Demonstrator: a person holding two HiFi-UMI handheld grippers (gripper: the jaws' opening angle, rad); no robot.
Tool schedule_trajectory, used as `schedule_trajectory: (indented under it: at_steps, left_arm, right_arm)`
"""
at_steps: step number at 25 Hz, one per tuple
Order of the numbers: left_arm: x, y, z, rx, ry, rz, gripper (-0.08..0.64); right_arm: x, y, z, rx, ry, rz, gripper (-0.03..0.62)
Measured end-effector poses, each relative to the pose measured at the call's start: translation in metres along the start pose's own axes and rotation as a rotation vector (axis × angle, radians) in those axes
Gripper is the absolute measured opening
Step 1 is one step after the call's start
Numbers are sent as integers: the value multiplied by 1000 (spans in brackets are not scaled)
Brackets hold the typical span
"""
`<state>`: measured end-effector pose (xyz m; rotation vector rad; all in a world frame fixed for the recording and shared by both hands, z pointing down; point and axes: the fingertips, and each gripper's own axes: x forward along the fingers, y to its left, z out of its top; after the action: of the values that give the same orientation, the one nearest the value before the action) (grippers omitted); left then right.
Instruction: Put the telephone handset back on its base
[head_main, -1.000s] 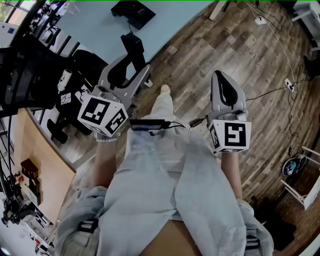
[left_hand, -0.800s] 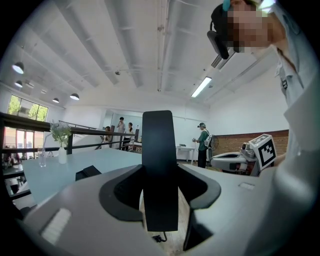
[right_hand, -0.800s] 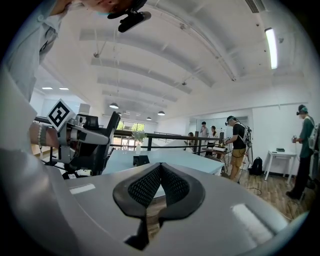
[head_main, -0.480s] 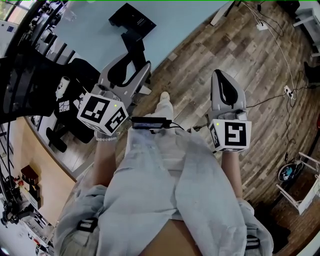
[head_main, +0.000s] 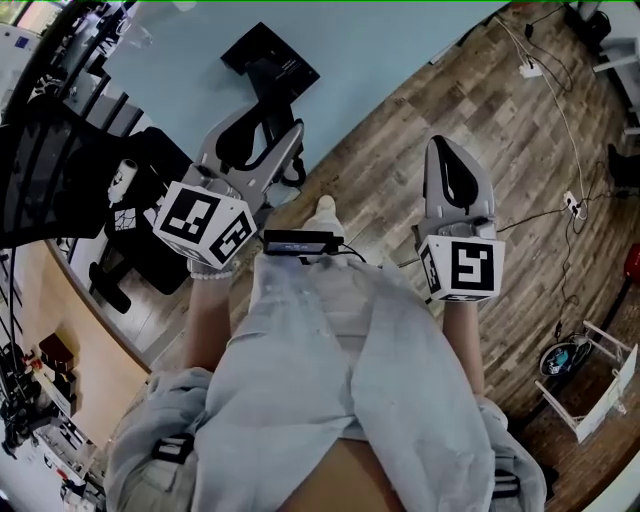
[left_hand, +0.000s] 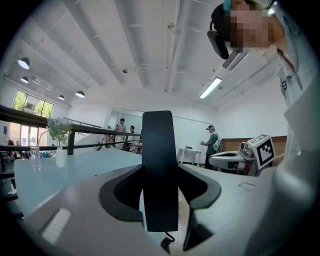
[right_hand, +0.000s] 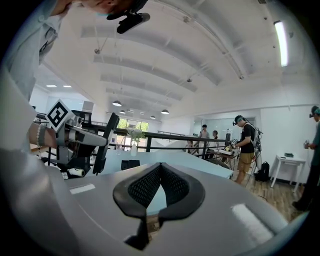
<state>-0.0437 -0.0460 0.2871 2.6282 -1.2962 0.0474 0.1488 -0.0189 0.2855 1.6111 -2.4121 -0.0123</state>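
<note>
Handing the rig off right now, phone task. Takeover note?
Left gripper: shut on the handset, which stands upright between the jaws with its coiled cord hanging below.
Right gripper: jaws together, nothing in them, held out over the wood floor.
Base: black, on the light blue table, ahead of the left gripper. The handset is not on it.
Done: handset is in the grip.
Left: carry it to the base, seat it, open the jaws.
</note>
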Motion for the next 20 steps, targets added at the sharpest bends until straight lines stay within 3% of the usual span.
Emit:
schedule_trajectory:
  at_steps: [20]
  left_arm:
    - [25, 73, 1, -53, -1, 107, 213]
  right_arm:
    - [101, 12, 16, -29, 5, 130, 6]
